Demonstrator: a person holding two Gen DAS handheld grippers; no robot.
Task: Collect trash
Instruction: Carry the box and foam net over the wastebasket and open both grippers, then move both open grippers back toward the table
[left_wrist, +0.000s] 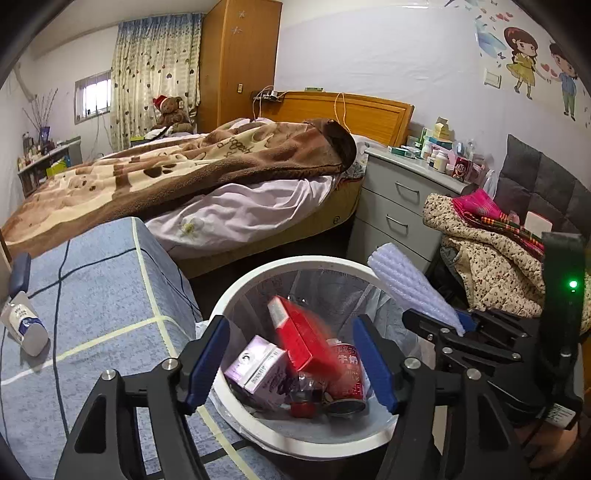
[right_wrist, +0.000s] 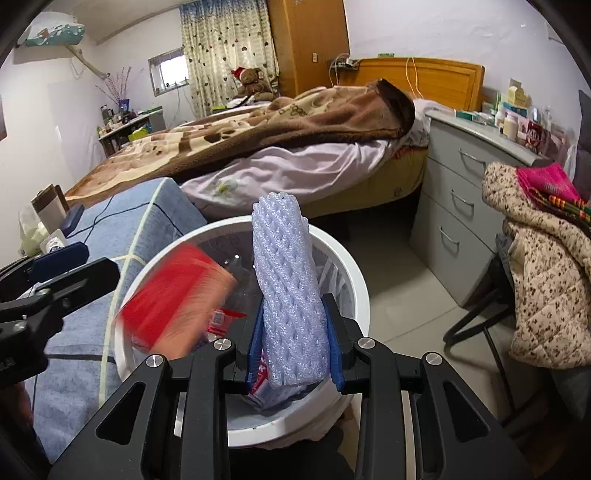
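You are at the drop step: your left gripper (left_wrist: 291, 360) stands with jaws wide and nothing between the pads, and the red box (left_wrist: 304, 341), blurred, is falling into the white bin (left_wrist: 258, 275) among a can and cartons. Your right gripper (right_wrist: 295, 350) clamps the foam net sleeve (right_wrist: 288, 295) narrowly, poised over the bin's near rim. Next, I judge, carry it over the mouth and open. The blue bench (left_wrist: 92, 295) crowds the left; the floor to the right lies open.
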